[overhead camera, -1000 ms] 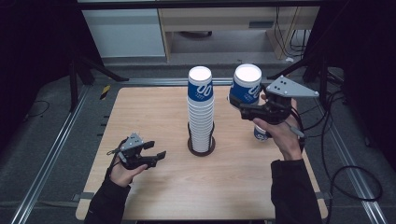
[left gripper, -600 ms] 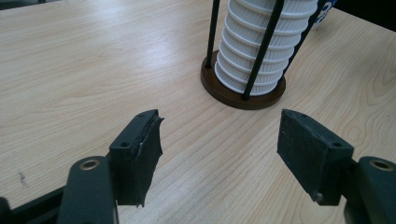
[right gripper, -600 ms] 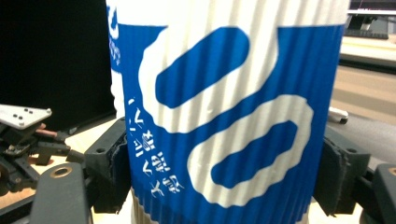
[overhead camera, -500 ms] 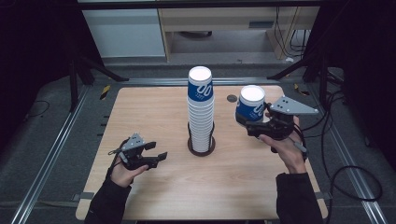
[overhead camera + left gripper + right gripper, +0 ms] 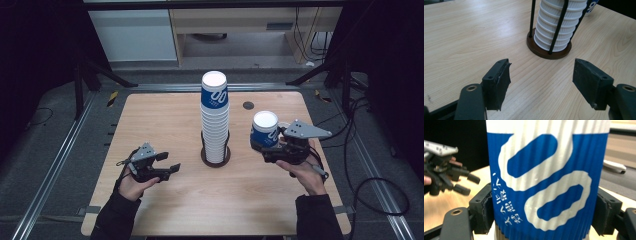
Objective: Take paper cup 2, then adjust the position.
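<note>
A tall stack of blue-and-white paper cups [image 5: 215, 120], rims down, stands in a dark wire holder with a round brown base [image 5: 216, 160] at the middle of the table. My right gripper [image 5: 264, 145] is shut on one more such cup [image 5: 264, 130], held rim down just right of the stack and low over the table. In the right gripper view the cup [image 5: 546, 182] sits between both pads [image 5: 482, 210]. My left gripper [image 5: 169, 162] rests at the front left, open and holding nothing. In its own view the left gripper [image 5: 541, 80] faces the stack [image 5: 556, 27].
The wooden table [image 5: 150, 115] has a small dark round hole [image 5: 248, 105] behind the held cup. Metal rails [image 5: 60, 165] run along both sides, and cables [image 5: 370, 180] lie on the floor at the right. A white cabinet [image 5: 135, 40] stands beyond the far edge.
My right gripper has come down with the cup from level with the top of the stack to low over the table. The left gripper has stayed where it was.
</note>
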`<state>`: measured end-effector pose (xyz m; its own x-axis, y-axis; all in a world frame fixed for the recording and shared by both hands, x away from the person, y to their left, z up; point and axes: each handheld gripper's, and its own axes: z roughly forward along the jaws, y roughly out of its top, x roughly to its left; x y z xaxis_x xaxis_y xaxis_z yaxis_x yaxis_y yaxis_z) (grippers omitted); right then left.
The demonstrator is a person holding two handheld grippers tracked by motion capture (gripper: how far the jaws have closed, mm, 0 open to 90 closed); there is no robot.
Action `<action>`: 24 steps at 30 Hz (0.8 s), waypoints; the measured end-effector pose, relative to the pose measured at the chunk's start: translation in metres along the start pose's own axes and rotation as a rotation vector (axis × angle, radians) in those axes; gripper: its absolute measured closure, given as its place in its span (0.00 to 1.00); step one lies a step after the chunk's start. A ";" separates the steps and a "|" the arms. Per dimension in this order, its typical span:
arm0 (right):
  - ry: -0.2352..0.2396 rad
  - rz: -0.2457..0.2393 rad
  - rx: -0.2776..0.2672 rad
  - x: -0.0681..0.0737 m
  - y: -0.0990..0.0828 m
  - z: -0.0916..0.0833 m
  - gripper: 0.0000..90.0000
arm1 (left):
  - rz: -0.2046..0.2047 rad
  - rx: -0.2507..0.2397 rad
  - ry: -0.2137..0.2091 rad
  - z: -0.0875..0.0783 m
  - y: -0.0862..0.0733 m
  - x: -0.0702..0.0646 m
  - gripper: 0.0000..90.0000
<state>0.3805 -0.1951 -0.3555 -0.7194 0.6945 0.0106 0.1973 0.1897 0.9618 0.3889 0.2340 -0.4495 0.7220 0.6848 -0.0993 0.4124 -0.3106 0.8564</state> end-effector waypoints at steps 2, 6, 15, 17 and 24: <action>0.015 -0.014 0.013 0.002 -0.002 0.002 0.24 | -0.001 0.000 -0.006 0.000 0.001 -0.001 0.33; 0.044 -0.019 0.026 0.005 -0.006 0.005 0.23 | -0.004 -0.004 -0.036 -0.001 0.003 -0.004 0.32; 0.108 -0.062 0.096 0.013 -0.018 0.017 0.23 | 0.012 0.008 -0.072 -0.001 0.006 -0.013 0.31; 0.121 -0.070 0.110 0.014 -0.020 0.019 0.23 | 0.012 0.004 -0.086 -0.002 0.008 -0.015 0.31; 0.171 -0.097 0.168 0.021 -0.028 0.029 0.23 | 0.029 -0.014 -0.130 -0.005 0.015 -0.027 0.31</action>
<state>0.3791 -0.1654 -0.3905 -0.8396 0.5429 -0.0201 0.2195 0.3728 0.9016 0.3728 0.2139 -0.4317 0.7999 0.5839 -0.1388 0.3833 -0.3190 0.8668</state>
